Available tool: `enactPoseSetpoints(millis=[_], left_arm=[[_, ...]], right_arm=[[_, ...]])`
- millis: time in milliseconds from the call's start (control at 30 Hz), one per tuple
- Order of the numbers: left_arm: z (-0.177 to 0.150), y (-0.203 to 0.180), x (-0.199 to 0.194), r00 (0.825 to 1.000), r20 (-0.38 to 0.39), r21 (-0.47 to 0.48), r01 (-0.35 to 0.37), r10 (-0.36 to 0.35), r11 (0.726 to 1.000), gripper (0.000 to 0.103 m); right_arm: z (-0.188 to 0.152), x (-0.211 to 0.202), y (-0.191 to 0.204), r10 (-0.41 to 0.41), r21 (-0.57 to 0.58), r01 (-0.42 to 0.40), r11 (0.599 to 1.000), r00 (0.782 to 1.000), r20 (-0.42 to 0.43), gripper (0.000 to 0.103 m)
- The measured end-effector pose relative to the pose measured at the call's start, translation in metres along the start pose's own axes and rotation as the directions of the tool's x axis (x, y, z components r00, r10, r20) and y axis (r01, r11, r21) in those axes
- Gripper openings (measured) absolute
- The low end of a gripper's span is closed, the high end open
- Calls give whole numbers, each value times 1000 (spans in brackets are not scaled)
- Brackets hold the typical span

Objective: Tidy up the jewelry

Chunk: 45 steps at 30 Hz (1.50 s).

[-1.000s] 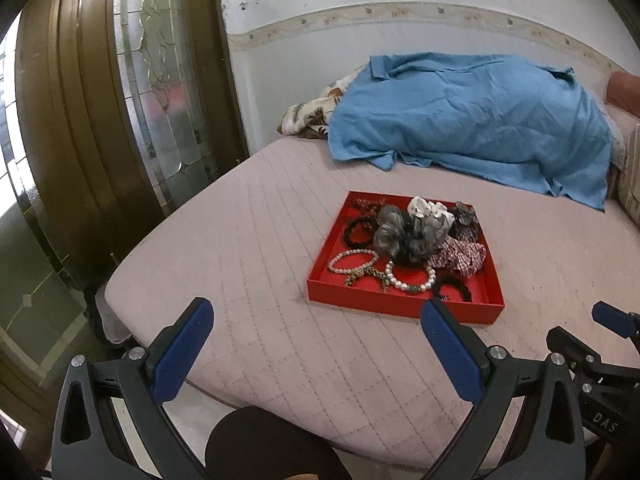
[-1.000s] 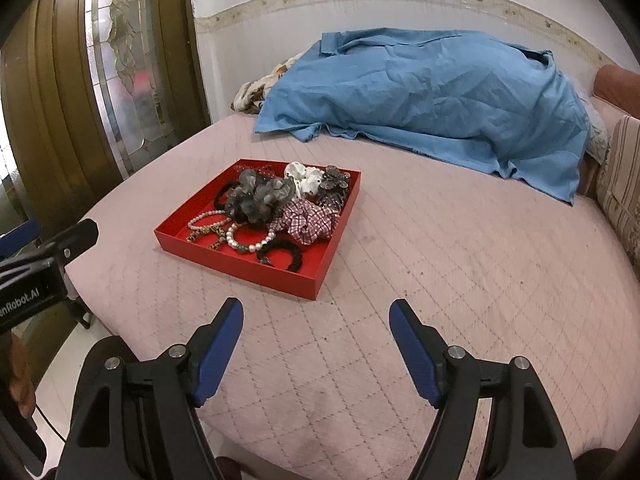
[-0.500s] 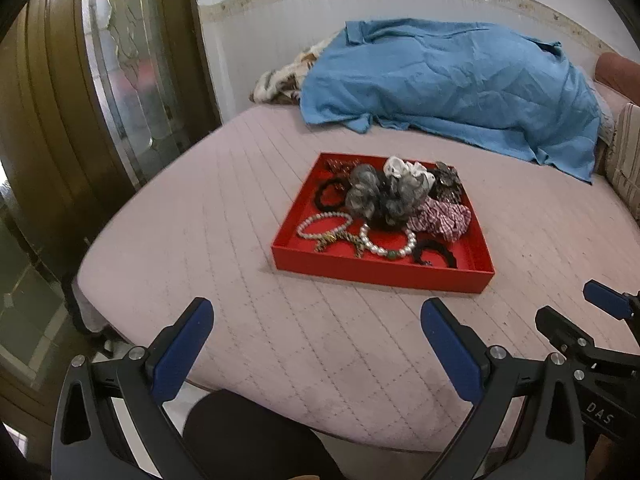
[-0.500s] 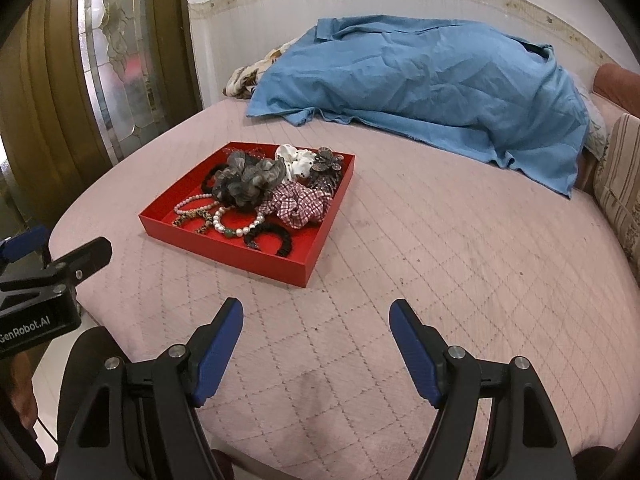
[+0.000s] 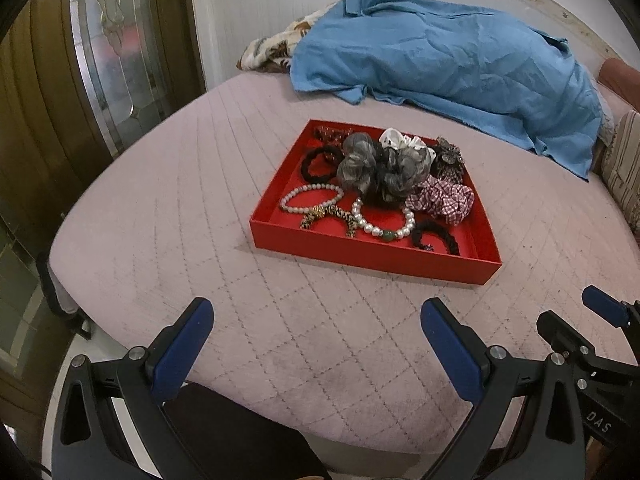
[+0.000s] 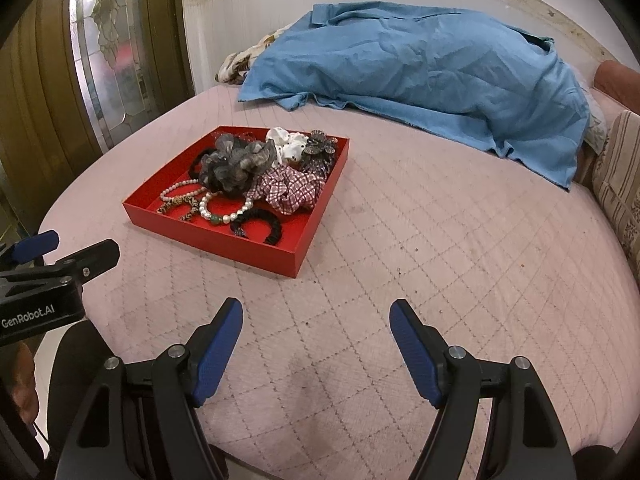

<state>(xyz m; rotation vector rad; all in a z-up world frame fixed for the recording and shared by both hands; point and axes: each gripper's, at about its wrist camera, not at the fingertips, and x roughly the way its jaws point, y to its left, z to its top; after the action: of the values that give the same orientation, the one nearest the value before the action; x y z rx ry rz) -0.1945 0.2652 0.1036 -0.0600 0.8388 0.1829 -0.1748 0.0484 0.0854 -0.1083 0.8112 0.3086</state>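
A red tray (image 5: 372,258) sits on the pink quilted bed and also shows in the right wrist view (image 6: 224,240). It holds a grey scrunchie (image 5: 360,164), a checked scrunchie (image 5: 444,200), a white scrunchie (image 6: 286,146), two pearl bracelets (image 5: 312,198) (image 5: 384,224), a leopard-print piece (image 5: 328,216) and black hair ties (image 5: 436,234). My left gripper (image 5: 316,344) is open and empty, in front of the tray over the bed's near edge. My right gripper (image 6: 316,344) is open and empty, in front of the tray and to its right.
A blue sheet (image 5: 440,64) covers a heap at the back of the bed, with a patterned blanket (image 5: 268,52) at its left. A wooden door with leaded glass (image 5: 112,52) stands on the left. Cushions (image 6: 616,184) lie at the right edge.
Both grippers have moved forward and closer to the tray, which now looks larger and nearer. Both stay open and empty.
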Motion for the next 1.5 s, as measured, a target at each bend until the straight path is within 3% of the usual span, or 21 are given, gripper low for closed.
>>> enactPoseSetpoints(millis=[767, 1500], left_arm=[[2, 4, 35, 995, -92, -12, 47, -48, 999, 103], [5, -1, 33, 995, -89, -1, 47, -47, 999, 103]], right_arm=[[-2, 26, 4, -10, -12, 10, 1000, 998, -62, 80], [-2, 29, 0, -11, -6, 11, 1000, 998, -64, 80]])
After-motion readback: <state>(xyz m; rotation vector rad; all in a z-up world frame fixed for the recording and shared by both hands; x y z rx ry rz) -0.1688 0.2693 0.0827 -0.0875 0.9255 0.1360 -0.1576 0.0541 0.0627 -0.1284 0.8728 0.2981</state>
